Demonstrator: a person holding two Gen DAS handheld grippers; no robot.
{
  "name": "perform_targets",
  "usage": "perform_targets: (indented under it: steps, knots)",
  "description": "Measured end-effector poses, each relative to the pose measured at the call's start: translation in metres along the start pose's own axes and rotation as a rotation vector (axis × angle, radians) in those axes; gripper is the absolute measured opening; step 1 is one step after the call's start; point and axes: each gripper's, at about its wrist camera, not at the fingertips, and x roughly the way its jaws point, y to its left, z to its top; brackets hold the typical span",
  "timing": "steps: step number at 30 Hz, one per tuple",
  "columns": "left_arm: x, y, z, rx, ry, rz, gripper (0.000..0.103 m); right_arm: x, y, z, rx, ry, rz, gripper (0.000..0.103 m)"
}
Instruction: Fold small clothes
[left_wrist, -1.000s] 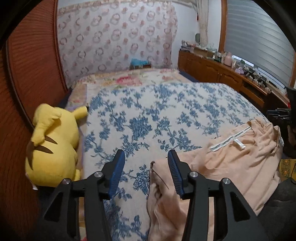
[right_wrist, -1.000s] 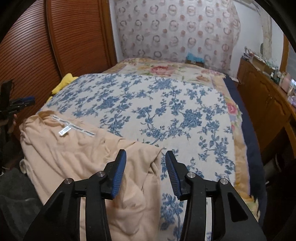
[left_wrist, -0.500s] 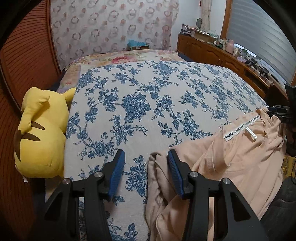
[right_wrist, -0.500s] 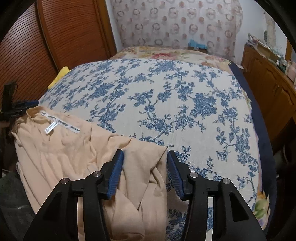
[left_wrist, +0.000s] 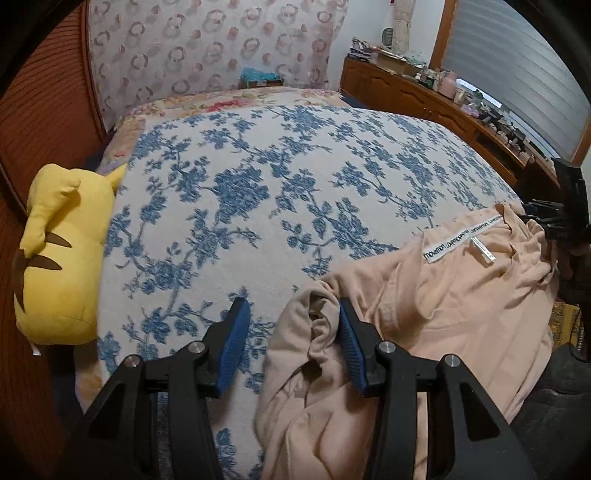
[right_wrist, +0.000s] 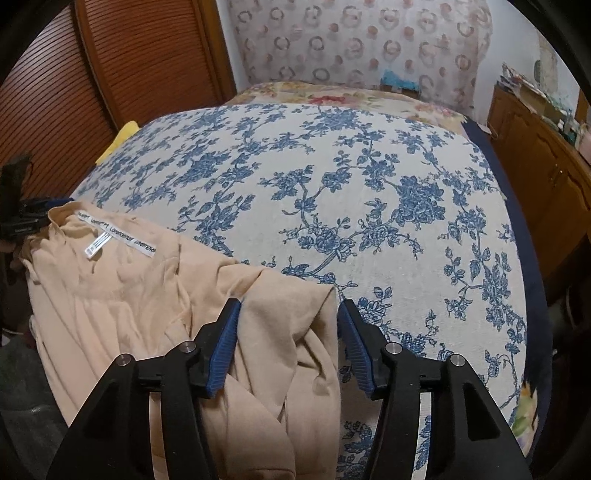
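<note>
Bed (left_wrist: 280, 192): filling most of both views; a white cover with blue flowers is lying over it, running away to a far flowered strip
Curtain (left_wrist: 207, 48): hanging at the far end, pale with ring pattern
Wooden cabinets (left_wrist: 413, 96): standing along the right side of the bed; clutter is sitting on top, too small to identify
Garment (left_wrist: 461, 295): peach-coloured; lying crumpled at the near edge of the bed, its near part hanging down off it; a white lettered neck band (right_wrist: 114, 232) is showing at its upper edge
Plush toy (left_wrist: 62, 254): yellow with brown stripes; lying at the left side of the bed, touching the cover's edge
Left gripper (left_wrist: 291, 341): jaws are standing apart, gripping nothing; the right blue pad (left_wrist: 351, 350) is touching a bunched fold of the garment, the left pad is hovering over bare cover
Right gripper (right_wrist: 286, 343): jaws are standing wide apart; a flap of the garment is lying between the pads (right_wrist: 223, 350), not pinched; the flap's corner is reaching just beside the right pad
</note>
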Motion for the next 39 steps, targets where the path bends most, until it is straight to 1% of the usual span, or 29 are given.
perform_targets:
  steps: [2,3,4,6,8,15,16,17,18,19,20,21,22,24,26,27,28,30,32,33,35,37,39]
  knots:
    - [0.001,-0.003,0.001,0.004,-0.001,-0.004,0.046,0.0,0.0,0.0,0.001,-0.002,0.001,0.057]
    - [0.001,-0.004,0.0,0.005,-0.003,-0.012,0.04,0.0,0.0,0.0,0.0,-0.003,0.002,0.057]
    - [0.001,-0.006,0.0,0.008,-0.005,-0.025,0.031,0.001,0.001,0.0,-0.005,-0.004,0.003,0.057]
    - [-0.001,-0.009,-0.001,0.019,-0.01,-0.046,0.02,0.001,0.002,-0.002,-0.015,-0.007,0.006,0.057]
    - [-0.002,-0.011,-0.001,0.02,-0.014,-0.037,0.018,0.001,0.004,-0.003,-0.024,-0.006,0.009,0.057]
    - [0.0,-0.007,-0.001,-0.01,-0.026,-0.047,0.018,0.001,0.006,-0.005,-0.04,-0.009,0.015,0.057]
    - [0.0,-0.008,-0.001,-0.007,-0.027,-0.044,0.014,0.001,0.006,-0.005,-0.039,-0.014,0.016,0.057]
    - [-0.001,-0.009,-0.002,-0.005,-0.03,-0.044,0.012,0.0,0.006,-0.006,-0.039,-0.017,0.025,0.047]
    - [-0.002,-0.01,-0.002,-0.009,-0.031,-0.038,0.01,0.0,0.007,-0.006,-0.038,-0.019,0.048,0.031]
    - [-0.004,-0.011,-0.002,-0.012,-0.038,-0.024,0.008,-0.001,0.008,-0.007,-0.039,-0.019,0.075,0.021]
    - [-0.008,-0.013,-0.002,-0.012,-0.058,-0.013,0.008,-0.003,0.011,-0.007,-0.043,-0.024,0.084,0.014]
    - [-0.016,-0.015,-0.001,-0.017,-0.085,-0.016,0.007,-0.006,0.013,-0.007,-0.049,-0.031,0.079,0.01]
    - [-0.021,-0.015,0.0,-0.024,-0.103,-0.021,0.007,-0.01,0.015,-0.007,-0.055,-0.042,0.077,0.009]
    - [-0.049,-0.016,0.004,-0.047,-0.182,-0.044,0.007,-0.03,0.018,-0.004,-0.045,-0.096,0.103,0.008]
    - [-0.075,-0.015,0.011,-0.068,-0.255,-0.066,0.007,-0.06,0.024,0.004,-0.05,-0.165,0.126,0.007]
    - [-0.086,-0.016,0.014,-0.072,-0.283,-0.078,0.007,-0.077,0.028,0.009,-0.056,-0.199,0.125,0.007]
    - [-0.105,-0.018,0.021,-0.067,-0.331,-0.09,0.007,-0.09,0.033,0.015,-0.064,-0.225,0.124,0.007]
    - [-0.128,-0.023,0.031,-0.054,-0.389,-0.096,0.006,-0.126,0.047,0.031,-0.095,-0.305,0.128,0.007]
    - [-0.163,-0.029,0.049,-0.039,-0.471,-0.121,0.006,-0.163,0.058,0.05,-0.116,-0.383,0.143,0.007]
    - [-0.172,-0.031,0.055,-0.035,-0.493,-0.127,0.006,-0.178,0.063,0.059,-0.125,-0.415,0.152,0.007]
    - [-0.206,-0.034,0.071,-0.024,-0.562,-0.141,0.006,-0.215,0.074,0.08,-0.141,-0.488,0.173,0.007]
    - [-0.234,-0.036,0.084,-0.013,-0.615,-0.138,0.006,-0.251,0.084,0.1,-0.157,-0.559,0.19,0.007]
    - [-0.265,-0.038,0.098,0.007,-0.67,-0.118,0.006,-0.281,0.092,0.116,-0.173,-0.608,0.193,0.007]
